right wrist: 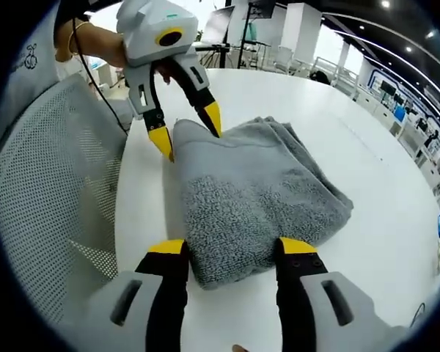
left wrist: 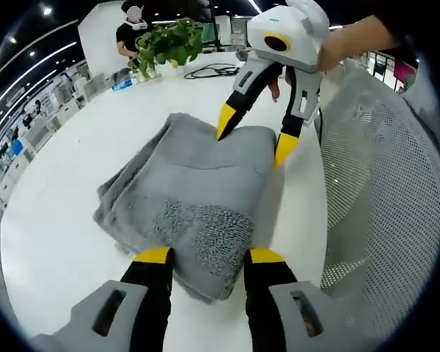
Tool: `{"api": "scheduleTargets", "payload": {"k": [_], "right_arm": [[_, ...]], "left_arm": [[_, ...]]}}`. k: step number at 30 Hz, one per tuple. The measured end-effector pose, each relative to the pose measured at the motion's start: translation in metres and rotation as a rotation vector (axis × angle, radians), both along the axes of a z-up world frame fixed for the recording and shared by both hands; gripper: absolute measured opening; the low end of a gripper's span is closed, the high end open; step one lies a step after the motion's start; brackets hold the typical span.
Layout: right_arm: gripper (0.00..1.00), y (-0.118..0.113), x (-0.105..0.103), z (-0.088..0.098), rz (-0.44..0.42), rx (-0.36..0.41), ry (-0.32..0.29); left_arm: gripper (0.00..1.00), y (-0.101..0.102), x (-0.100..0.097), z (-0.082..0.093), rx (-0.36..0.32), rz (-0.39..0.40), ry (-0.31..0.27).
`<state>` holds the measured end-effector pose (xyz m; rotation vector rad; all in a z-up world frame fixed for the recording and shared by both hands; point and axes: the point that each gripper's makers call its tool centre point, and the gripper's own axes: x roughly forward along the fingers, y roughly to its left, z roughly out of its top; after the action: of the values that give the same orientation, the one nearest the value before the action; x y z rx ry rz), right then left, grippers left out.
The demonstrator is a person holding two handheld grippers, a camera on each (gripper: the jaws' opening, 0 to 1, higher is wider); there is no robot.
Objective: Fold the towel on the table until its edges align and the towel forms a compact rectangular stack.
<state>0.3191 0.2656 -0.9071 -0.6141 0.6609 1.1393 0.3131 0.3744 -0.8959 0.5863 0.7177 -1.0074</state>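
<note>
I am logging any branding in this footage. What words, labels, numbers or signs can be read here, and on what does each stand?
None can be read.
Small mark on the pale fabric at the upper left of the right gripper view: too blurred to read.
Towel, table, left gripper and right gripper: no text seen.

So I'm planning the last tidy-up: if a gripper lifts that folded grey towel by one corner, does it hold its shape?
Probably not. The towel is soft terry in loose layers, so it would likely droop and unfold. It looks thick, so fairly hefty, yet unlikely to slip.
</note>
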Motion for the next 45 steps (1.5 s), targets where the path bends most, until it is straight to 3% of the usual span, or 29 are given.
{"api": "scheduleTargets", "payload": {"k": [7, 15, 27, 32, 40, 45], "right_arm": [[0.43, 0.000, 0.009, -0.004, 0.017, -0.051, -0.031], [0.39, -0.002, 0.027, -0.004, -0.045, -0.005, 0.049], [0.36, 0.001, 0.076, -0.004, -0.097, -0.010, 0.088], [0.34, 0.001, 0.101, -0.003, -0.120, 0.000, 0.075], [0.34, 0.003, 0.137, 0.000, -0.189, -0.008, 0.063], [0.34, 0.001, 0.157, 0.000, -0.213, 0.001, 0.083]], "left_arm": [[0.32, 0.000, 0.007, -0.006, 0.031, -0.029, -0.039], [0.26, 0.001, 0.025, -0.007, -0.006, -0.006, 0.002], [0.21, 0.002, 0.068, -0.009, -0.062, 0.084, 0.017], [0.19, 0.002, 0.094, -0.009, -0.133, 0.165, 0.053], [0.19, 0.002, 0.138, -0.010, -0.106, 0.159, 0.047], [0.19, 0.003, 0.155, -0.010, -0.107, 0.159, 0.050]]}}
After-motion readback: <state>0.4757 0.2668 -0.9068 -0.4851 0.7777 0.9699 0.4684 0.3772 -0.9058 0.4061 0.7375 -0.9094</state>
